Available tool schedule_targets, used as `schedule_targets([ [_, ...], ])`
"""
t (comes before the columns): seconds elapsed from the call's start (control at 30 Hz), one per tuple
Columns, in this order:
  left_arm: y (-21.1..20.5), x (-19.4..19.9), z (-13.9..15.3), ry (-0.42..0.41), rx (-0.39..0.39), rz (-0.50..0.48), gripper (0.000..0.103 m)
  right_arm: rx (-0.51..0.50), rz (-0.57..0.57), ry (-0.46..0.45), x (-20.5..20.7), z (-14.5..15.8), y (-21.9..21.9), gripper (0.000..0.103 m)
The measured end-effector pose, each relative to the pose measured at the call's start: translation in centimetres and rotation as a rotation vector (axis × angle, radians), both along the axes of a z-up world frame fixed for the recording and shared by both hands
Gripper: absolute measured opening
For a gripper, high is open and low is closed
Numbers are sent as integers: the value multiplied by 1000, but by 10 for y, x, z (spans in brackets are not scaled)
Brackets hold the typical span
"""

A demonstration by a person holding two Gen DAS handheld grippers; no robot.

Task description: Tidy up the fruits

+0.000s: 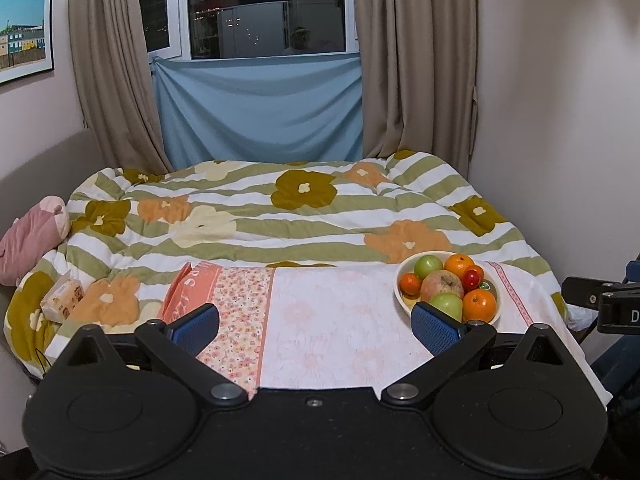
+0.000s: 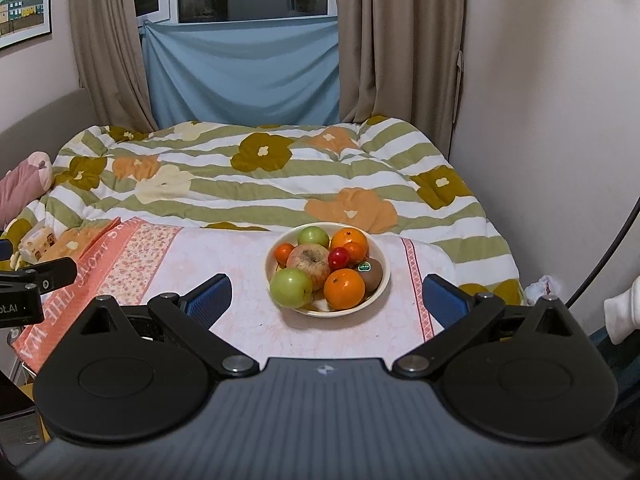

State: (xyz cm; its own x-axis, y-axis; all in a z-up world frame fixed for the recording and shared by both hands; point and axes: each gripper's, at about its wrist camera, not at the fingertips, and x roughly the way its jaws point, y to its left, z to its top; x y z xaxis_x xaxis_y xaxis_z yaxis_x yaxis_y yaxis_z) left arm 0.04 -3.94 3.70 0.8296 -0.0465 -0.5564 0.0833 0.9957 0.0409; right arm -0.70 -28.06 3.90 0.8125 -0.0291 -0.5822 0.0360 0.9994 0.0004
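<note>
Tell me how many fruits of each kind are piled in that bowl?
In the cream bowl, counting what shows:
Green apples: 2
Reddish-yellow apple: 1
Large oranges: 2
Small orange citrus: 2
Small red fruit: 1
Kiwi: 1
Total: 9

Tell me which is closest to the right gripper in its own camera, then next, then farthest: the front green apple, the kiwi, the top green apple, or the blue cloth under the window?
From the right gripper:
1. Front green apple, at the bowl's near left.
2. Kiwi, at the bowl's right, slightly farther back.
3. Top green apple, at the bowl's far rim.
4. Blue cloth, beyond the bed, under the window.
</note>
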Motion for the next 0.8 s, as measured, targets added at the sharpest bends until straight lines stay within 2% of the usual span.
schedule_targets([
  [0.8,5,4,0,-11,5,-3,103,14,-12,17,4,-4,6,103],
])
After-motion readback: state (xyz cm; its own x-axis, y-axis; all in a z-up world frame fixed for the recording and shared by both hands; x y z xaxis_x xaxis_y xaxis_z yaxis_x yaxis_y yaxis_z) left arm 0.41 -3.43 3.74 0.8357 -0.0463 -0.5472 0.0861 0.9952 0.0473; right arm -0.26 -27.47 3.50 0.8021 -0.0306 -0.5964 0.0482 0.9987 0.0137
